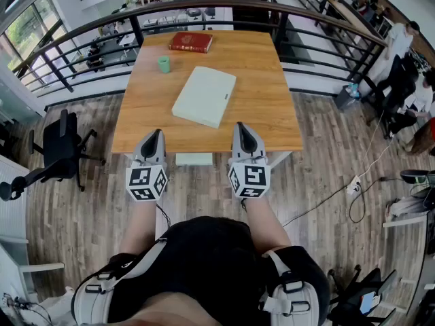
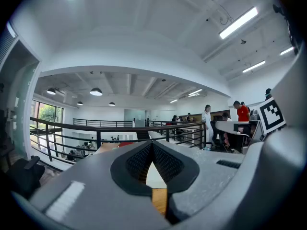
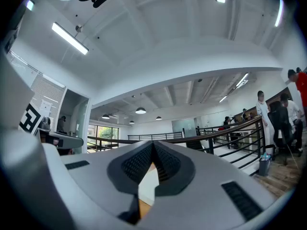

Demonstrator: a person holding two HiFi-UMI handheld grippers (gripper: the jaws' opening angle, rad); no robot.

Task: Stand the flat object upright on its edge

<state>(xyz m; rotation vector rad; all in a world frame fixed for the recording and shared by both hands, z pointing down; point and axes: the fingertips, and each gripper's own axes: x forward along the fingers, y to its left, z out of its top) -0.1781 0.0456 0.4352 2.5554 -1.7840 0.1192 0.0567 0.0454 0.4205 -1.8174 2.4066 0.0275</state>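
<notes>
A pale green flat slab lies flat and skewed in the middle of the wooden table. My left gripper hovers at the table's near edge, left of the slab, jaws shut with nothing in them. My right gripper hovers at the near edge just right of the slab's near corner, also shut and empty. In the left gripper view the tips meet, with a strip of the pale slab showing below them. The right gripper view shows its tips closed and the slab beneath.
A red book lies at the table's far edge and a small green cup stands at the far left. A black railing curves behind the table. An office chair stands at left. People are at right.
</notes>
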